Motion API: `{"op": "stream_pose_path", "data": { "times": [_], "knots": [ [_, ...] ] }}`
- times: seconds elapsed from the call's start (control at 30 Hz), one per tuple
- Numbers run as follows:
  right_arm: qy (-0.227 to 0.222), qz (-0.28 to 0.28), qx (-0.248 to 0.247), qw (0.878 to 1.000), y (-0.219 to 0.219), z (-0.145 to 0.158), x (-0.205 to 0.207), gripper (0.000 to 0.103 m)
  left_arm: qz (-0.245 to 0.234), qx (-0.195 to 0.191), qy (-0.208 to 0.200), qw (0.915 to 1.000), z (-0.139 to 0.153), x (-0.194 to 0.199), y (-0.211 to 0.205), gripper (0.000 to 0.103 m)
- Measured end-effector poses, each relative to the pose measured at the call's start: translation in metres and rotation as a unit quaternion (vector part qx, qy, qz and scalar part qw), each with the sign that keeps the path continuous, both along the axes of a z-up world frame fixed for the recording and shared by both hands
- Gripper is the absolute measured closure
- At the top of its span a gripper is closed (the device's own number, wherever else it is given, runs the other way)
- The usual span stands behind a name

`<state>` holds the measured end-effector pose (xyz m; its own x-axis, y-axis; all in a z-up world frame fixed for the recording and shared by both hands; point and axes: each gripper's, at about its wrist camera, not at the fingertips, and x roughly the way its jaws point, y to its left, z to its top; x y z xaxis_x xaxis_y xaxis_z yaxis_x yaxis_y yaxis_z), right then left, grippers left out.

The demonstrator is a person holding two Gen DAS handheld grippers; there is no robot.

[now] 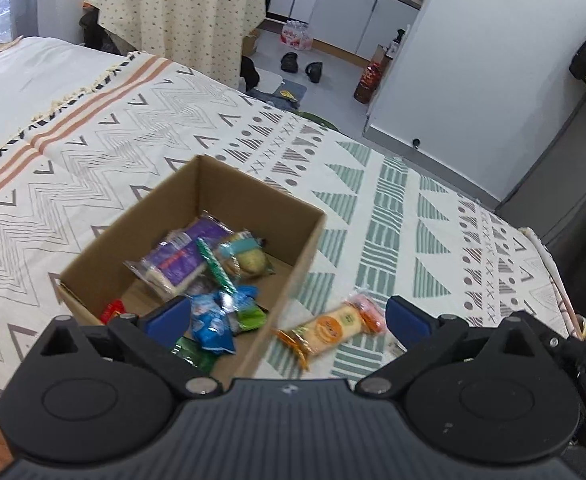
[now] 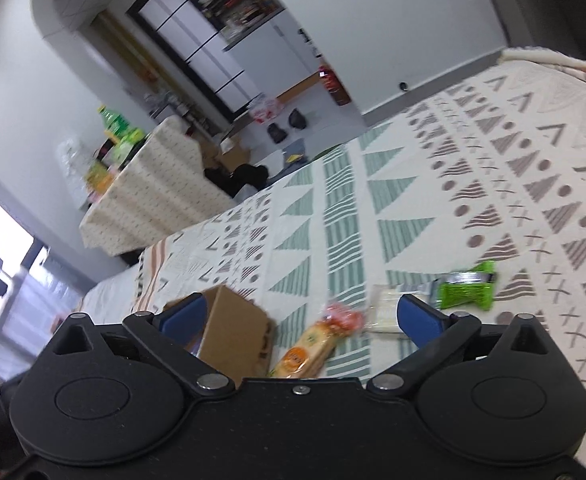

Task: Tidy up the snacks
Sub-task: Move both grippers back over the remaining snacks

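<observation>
Over on the left, the cardboard box (image 1: 197, 240) sits on the patterned bedspread (image 1: 373, 184), already holding a loose heap of wrapped snacks: a purple-labelled pack (image 1: 181, 260), a blue packet (image 1: 213, 320) and a green one (image 1: 249, 314) among them. The left tongs (image 1: 285, 316) hang above the near edge of the box with their blue pads wide apart and nothing between them.

Just right of the box, lying flat on the bed and touching nothing else, is an orange cracker pack (image 1: 333, 330). It looks light, with a crinkly film wrapper that is likely slippery, and the biscuits inside would probably crack under a hard squeeze. I'd take it across its short width near the middle, where the stack is firm, rather than by the frilled ends, which would likely slide out.

Further right, the right tongs (image 2: 301, 318) are also spread open and empty, tilted over the same cracker pack (image 2: 313, 346). Beyond it lie a pale, flat packet (image 2: 385, 312), too blurred to identify, and a small green wrapped snack (image 2: 467, 290), soft-looking and best pinched at its pillowy centre.
</observation>
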<state>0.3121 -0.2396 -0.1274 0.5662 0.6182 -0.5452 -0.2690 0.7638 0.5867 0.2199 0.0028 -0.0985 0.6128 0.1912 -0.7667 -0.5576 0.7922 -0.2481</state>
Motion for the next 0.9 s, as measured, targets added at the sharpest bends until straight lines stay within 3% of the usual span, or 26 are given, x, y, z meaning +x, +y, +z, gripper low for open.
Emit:
{"op": "stream_pose_path", "data": {
  "times": [0.13, 0.37, 0.9],
  "knots": [
    [0.012, -0.019, 0.012, 1.000, -0.019, -0.003, 0.009, 0.001, -0.003, 0.017, 0.002, 0.9998, 0.003, 0.006, -0.017, 0.000],
    [0.027, -0.042, 0.031, 0.998, -0.047, -0.009, 0.017, 0.001, -0.013, 0.013, 0.017, 0.9997, -0.002, 0.019, -0.035, 0.000],
    [0.053, -0.085, 0.034, 0.994, -0.079, -0.029, 0.036, 0.004, -0.096, 0.018, 0.034, 0.9946, -0.034, 0.059, -0.060, 0.002]
  ]
}}
